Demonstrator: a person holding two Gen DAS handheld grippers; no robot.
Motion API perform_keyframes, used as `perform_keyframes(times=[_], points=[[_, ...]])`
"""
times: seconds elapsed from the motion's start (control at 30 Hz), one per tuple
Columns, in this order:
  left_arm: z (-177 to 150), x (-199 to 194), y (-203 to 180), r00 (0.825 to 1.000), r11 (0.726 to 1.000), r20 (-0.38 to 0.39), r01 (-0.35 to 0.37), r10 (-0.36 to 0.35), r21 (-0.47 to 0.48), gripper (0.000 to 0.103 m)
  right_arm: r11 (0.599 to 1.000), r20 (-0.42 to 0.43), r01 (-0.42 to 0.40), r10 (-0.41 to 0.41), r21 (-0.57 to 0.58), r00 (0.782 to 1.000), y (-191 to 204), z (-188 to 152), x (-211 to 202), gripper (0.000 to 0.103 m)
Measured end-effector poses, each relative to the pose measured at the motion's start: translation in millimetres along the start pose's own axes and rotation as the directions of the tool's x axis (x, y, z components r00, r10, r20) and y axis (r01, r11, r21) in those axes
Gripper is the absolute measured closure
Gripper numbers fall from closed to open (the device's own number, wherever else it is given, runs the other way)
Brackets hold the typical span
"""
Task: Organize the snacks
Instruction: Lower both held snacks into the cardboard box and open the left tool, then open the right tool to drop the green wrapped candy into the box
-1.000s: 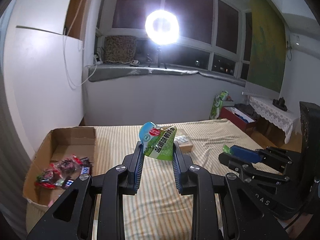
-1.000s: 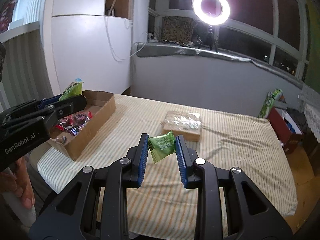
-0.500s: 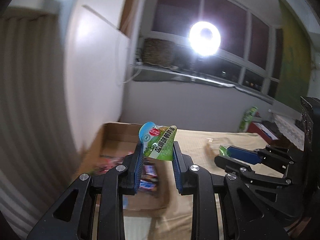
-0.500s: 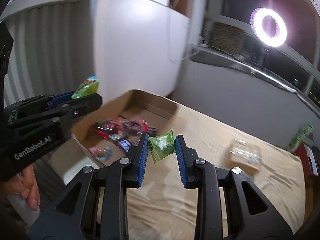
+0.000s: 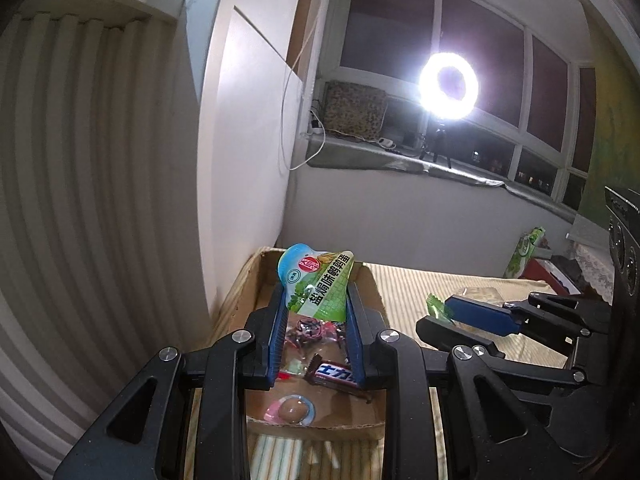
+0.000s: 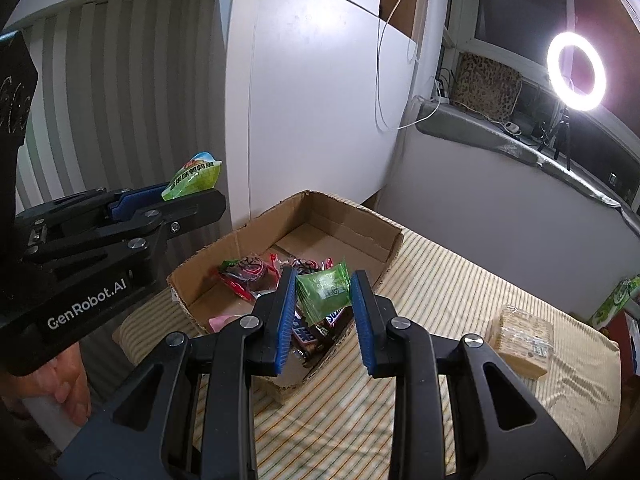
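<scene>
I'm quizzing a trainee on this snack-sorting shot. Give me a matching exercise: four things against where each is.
Things:
1. green-and-blue pouch
2. small green packet
3. chocolate bar
4. clear-wrapped block

Places:
A. lying in the cardboard box
B. in the right gripper
C. on the striped cover, outside the box
D. in the left gripper

Pairs: 1-D, 2-B, 3-A, 4-C

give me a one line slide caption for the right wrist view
Right gripper holds a green snack packet over the cardboard box of snacks, while the left gripper carries a green pouch nearby.
</scene>
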State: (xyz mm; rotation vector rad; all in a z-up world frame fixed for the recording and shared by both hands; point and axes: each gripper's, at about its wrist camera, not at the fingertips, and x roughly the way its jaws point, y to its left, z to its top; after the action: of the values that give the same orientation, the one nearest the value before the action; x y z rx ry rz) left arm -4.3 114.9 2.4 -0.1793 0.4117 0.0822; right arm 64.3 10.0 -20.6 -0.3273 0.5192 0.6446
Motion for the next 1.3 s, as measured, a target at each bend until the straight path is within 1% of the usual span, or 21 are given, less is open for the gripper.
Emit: perform_keyframes(times=[0.2,0.4,0.67,0.97,1.07,1.1,1.13,1.17,1.23,1.3], points=[[-3.8,10.4,4.1,1.0,1.0,-0.024,-0.005,0.005,0.0,0.078,1.0,-0.024,-0.016,0.017,0.006,1.0,-4.0,-0.3,18.7,0.074],[-5.0,34.8,9.5,0.998,1.0,-0.065,-0.012,0.012,-0.008,0.078,0.999,-0.059,-0.035,0.036,0.016,0.998,-8.8,-2.7,47.5,0.074],[-12.4,73.2,15.9,0.991,0.999,-0.132,-0.025,0.022,-0.022,0.078,0.998,-0.101,-0.053,0.056,0.032,0.993,-17.2,-6.6,87.6,0.074],[-23.9,111.2,22.8,0.979,0.999,-0.201,-0.039,0.031,-0.035,0.078,0.995,-0.135,-0.078,0.085,0.056,0.987,-24.2,-12.2,129.2,0.074],[-27.6,120.7,25.5,0.974,0.998,-0.222,-0.048,0.038,-0.038,0.076,0.995,-0.136,-0.076,0.085,0.066,0.987,-26.7,-14.3,137.3,0.074],[-28.6,121.1,26.0,0.975,0.998,-0.219,-0.052,0.043,-0.035,0.075,0.995,-0.136,-0.073,0.083,0.074,0.987,-28.2,-15.0,139.2,0.072],[-27.4,121.3,25.7,0.976,0.998,-0.214,-0.047,0.038,-0.036,0.068,0.994,-0.137,-0.072,0.083,0.08,0.987,-29.7,-15.4,141.1,0.07],[-25.4,120.9,25.3,0.977,0.999,-0.212,-0.035,0.025,-0.04,0.067,0.993,-0.134,-0.075,0.086,0.087,0.987,-31.6,-16.2,142.0,0.07],[-24.5,121.4,26.5,0.976,0.998,-0.215,-0.049,0.04,-0.036,0.064,0.993,-0.13,-0.077,0.088,0.091,0.988,-32.6,-17.1,141.0,0.07],[-24.5,120.5,29.3,0.977,0.998,-0.211,-0.047,0.035,-0.05,0.06,0.993,-0.13,-0.074,0.086,0.09,0.988,-32.4,-17.2,140.7,0.07]])
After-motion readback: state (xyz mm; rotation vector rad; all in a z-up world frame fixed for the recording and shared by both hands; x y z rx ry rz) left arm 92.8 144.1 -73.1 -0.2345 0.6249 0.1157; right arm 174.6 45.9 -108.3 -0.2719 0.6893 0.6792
